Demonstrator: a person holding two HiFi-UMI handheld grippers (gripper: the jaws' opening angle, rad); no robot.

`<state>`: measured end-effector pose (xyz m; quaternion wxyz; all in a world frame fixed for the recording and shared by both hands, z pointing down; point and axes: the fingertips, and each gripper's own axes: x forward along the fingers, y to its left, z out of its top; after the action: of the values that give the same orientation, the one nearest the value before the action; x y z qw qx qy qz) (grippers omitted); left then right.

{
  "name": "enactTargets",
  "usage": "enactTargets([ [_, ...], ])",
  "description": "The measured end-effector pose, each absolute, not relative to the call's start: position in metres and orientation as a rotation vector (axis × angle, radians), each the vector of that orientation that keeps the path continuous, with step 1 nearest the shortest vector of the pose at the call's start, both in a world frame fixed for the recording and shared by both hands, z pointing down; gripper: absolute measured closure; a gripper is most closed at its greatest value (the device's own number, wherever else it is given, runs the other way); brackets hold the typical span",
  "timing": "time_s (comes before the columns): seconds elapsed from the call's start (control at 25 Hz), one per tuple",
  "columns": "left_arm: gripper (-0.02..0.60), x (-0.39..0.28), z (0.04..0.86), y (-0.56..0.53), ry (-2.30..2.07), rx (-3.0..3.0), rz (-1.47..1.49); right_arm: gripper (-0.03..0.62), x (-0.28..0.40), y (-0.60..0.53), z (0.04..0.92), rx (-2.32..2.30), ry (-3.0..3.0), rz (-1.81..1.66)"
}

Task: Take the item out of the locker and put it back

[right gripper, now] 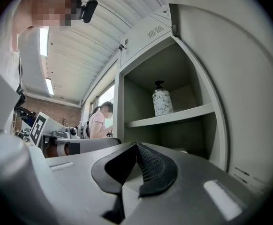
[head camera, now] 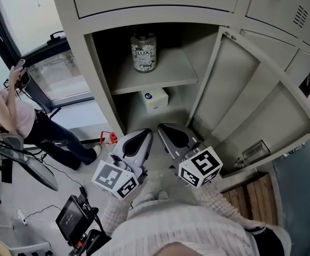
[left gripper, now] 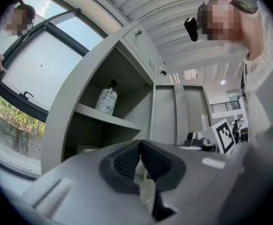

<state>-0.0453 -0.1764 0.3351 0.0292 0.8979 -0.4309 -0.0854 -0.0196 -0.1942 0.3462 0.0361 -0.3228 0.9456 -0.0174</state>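
Observation:
A beige metal locker (head camera: 99, 73) stands with its door (head camera: 253, 108) swung open to the right. On its shelf (head camera: 160, 79) stands a clear pump bottle with a speckled label (head camera: 143, 51), also seen as the bottle (left gripper: 106, 98) and the bottle (right gripper: 162, 101). A white box (head camera: 154, 98) lies on the locker floor below the shelf. My left gripper (head camera: 143, 134) and right gripper (head camera: 163, 128) hang side by side in front of the lower compartment, both shut and empty, short of the opening. The left gripper (left gripper: 139, 144) and right gripper (right gripper: 136, 146) show their pads meeting at the tips.
A person (head camera: 6, 111) in a pink top sits at the left by a window (head camera: 32, 15). Cables and a small device (head camera: 72, 217) lie on the floor at lower left. A wooden pallet (head camera: 253, 196) sits at lower right under the open door.

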Motion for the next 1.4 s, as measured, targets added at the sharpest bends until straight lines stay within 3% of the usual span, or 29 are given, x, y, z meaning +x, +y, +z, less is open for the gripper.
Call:
enactTargets([
  [0.44, 0.574, -0.049, 0.318, -0.19, -1.363, 2.813, -0.252, 0.548, -0.032, -0.214, 0.324, -1.054, 2.881, 0.034],
  [1.08, 0.574, -0.048, 0.29, -0.213, -1.382, 2.892, -0.322, 0.329, -0.051, -0.288, 0.229, -1.161, 2.835, 0.218],
  [1.4, 0.574, -0.052, 0.287, -0.218, -1.381, 2.901, -0.342, 0.264, -0.057, -0.319, 0.202, -1.19, 2.842, 0.232],
])
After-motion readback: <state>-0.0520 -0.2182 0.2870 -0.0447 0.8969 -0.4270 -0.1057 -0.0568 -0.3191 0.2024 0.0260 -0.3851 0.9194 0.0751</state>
